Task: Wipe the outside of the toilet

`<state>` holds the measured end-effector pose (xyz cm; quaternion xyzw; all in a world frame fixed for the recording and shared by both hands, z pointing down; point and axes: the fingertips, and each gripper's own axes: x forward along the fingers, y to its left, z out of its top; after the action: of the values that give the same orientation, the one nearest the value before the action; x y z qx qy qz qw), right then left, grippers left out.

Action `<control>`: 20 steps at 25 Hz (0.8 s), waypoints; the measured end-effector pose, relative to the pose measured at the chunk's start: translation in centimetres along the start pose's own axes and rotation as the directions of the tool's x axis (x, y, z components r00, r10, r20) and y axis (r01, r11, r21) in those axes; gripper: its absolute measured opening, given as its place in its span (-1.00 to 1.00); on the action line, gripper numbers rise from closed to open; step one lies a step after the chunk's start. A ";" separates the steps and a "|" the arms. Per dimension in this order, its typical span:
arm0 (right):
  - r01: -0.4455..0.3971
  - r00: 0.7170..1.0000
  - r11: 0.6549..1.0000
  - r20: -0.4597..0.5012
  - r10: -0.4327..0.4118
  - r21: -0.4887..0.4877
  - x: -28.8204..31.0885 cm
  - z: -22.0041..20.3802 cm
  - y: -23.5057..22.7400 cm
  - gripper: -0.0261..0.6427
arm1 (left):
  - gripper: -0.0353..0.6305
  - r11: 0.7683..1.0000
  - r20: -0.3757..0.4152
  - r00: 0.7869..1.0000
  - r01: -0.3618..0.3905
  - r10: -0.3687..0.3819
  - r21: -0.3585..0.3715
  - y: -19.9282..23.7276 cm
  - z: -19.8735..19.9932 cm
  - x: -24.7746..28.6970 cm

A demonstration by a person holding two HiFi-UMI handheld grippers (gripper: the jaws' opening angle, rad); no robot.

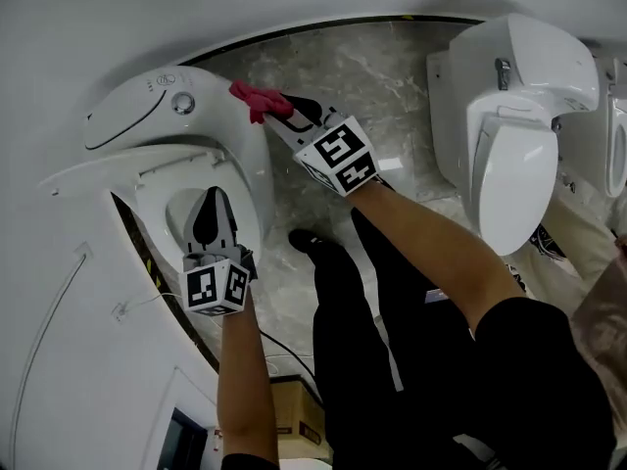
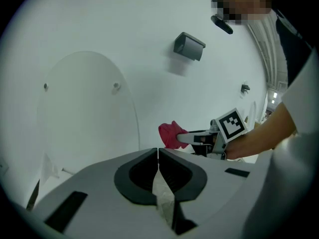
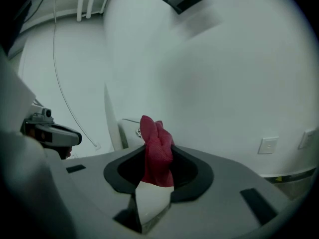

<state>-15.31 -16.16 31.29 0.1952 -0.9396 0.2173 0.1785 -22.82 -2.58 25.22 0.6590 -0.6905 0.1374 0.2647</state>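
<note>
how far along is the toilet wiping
Nothing shows which parts are already wiped. In hand: the right gripper holds the red cloth at the upper edge of the toilet, near its round button; the left gripper is shut and empty over the bowl. Probably left: the lower outside of the bowl.

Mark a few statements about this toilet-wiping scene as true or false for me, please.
1. The right tool is shut on a crumpled red cloth. True.
2. The left tool holds a cloth too. False: its jaws are shut on nothing.
3. The red cloth is near the round silver flush button on the white ceramic toilet. True.
4. The left tool is above the marble floor. False: it is above the toilet's open bowl.
</note>
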 end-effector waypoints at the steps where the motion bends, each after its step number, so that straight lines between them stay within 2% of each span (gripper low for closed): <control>1: -0.011 1.000 1.000 -0.003 0.011 -0.011 1.5 -0.3 0.0 -0.49 | -0.83 1.000 -0.005 1.000 -0.007 0.007 -0.014 0.3 -0.7 0.6; 4: -0.046 0.999 0.998 -0.011 0.046 -0.051 5.4 -0.6 0.8 -0.49 | -0.83 0.999 -0.016 1.000 -0.009 0.009 -0.035 0.7 -2.8 1.9; 7: -0.091 0.995 0.985 -0.044 0.085 -0.144 8.4 -1.4 2.0 -0.49 | -0.83 0.999 -0.011 1.000 -0.005 0.004 -0.040 0.9 -3.8 2.9; 13: -0.196 0.978 0.925 -0.138 0.159 -0.327 11.6 -5.0 4.9 -0.49 | -0.83 0.997 -0.005 1.000 -0.011 0.010 -0.075 1.8 -5.6 2.9; 16: -0.236 0.968 0.910 -0.159 0.192 -0.340 12.0 -6.8 6.3 -0.49 | -0.83 0.997 -0.020 1.000 -0.008 0.006 -0.075 2.5 -6.9 2.1; 20: -0.242 0.966 0.927 -0.165 0.201 -0.285 11.9 -8.8 6.6 -0.50 | -0.83 0.998 -0.045 0.999 0.000 -0.003 -0.070 3.2 -8.6 1.1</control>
<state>-26.31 -9.93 41.47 0.0432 -0.9638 0.1018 0.2425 -24.35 1.44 33.39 0.6466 -0.6883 0.1277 0.3030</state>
